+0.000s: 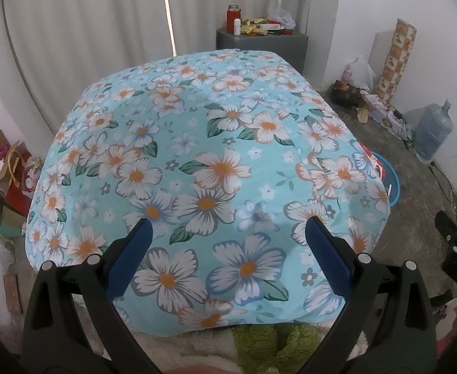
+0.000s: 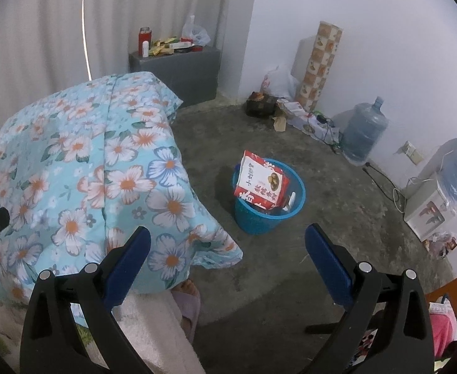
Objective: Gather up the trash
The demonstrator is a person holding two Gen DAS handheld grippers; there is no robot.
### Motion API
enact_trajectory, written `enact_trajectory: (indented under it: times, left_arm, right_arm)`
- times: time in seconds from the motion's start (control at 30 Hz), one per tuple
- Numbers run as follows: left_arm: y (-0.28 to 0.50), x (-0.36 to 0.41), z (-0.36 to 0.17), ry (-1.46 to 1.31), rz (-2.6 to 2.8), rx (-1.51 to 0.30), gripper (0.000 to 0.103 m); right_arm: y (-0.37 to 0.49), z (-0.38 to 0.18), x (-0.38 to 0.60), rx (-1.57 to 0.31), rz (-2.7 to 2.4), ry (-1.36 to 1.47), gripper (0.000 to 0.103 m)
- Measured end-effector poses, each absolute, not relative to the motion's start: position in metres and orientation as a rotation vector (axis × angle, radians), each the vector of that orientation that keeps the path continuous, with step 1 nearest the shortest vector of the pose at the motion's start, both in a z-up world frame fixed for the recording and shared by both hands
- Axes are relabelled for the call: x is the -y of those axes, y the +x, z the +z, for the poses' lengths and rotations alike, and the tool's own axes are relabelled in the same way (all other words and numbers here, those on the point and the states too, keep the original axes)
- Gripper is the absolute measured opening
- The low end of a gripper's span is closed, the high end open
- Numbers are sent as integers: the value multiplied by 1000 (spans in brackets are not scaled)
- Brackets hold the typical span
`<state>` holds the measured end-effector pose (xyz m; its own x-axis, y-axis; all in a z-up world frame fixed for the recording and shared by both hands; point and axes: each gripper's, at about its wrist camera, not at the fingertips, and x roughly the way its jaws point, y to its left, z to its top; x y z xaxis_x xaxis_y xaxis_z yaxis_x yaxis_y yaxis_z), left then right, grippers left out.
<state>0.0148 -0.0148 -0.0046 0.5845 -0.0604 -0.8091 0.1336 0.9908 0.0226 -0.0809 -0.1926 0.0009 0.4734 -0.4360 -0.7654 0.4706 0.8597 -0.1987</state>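
A blue plastic trash basket [image 2: 256, 221] stands on the concrete floor to the right of the table. A red and white food package [image 2: 261, 180] sticks out of it, with other small trash beside it. The basket's rim also shows in the left wrist view [image 1: 392, 184], behind the cloth's edge. My left gripper [image 1: 228, 233] is open and empty above the flowered tablecloth [image 1: 197, 143]. My right gripper [image 2: 228, 243] is open and empty, above the table's right corner and the floor, short of the basket.
A grey cabinet [image 2: 178, 68] with bottles and wrappers stands at the back. A water jug [image 2: 364, 131], a patterned roll [image 2: 320, 65], bags and cables line the right wall. A small white appliance [image 2: 428, 212] sits at far right. A slippered foot [image 2: 188, 296] is below the table.
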Motion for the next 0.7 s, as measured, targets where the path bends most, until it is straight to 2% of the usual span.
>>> enact_trajectory:
  times: [0.7]
  left_arm:
    - [17, 3, -9, 73, -76, -952, 94]
  right_arm:
    - [-77, 2, 188, -921, -538, 54, 96]
